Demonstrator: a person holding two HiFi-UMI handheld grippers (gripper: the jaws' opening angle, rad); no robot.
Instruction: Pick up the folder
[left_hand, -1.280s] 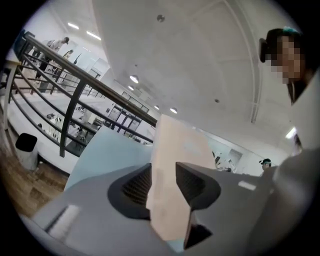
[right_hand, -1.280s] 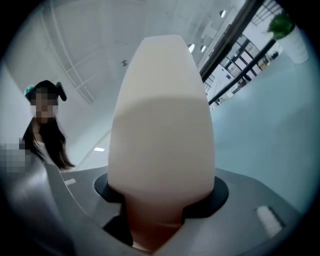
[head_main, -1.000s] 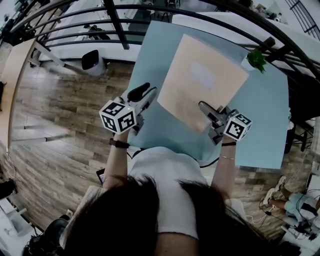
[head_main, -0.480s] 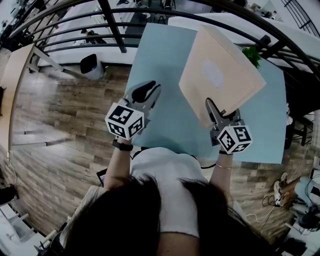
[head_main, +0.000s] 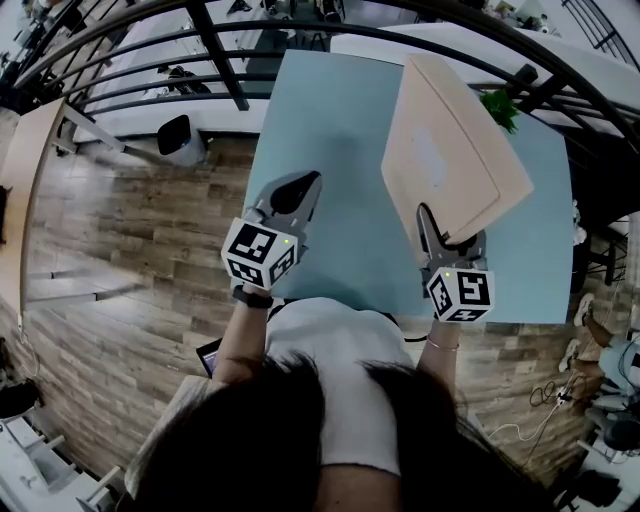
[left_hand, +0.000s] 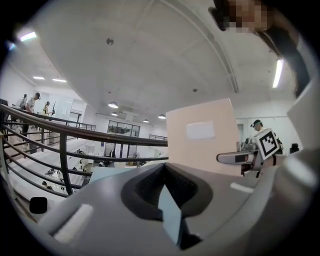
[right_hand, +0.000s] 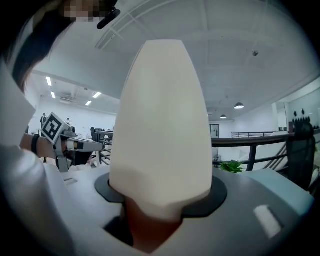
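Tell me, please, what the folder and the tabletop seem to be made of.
Folder: probably stiff card, matte peach finish; it shows no sag though held up by one edge. Tabletop: smooth pale-blue surface, perhaps laminate or paint; the core is not visible.

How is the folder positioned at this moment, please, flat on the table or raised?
Raised and tipped up: the folder stands steeply above the blue table, its near edge clamped in the right gripper.
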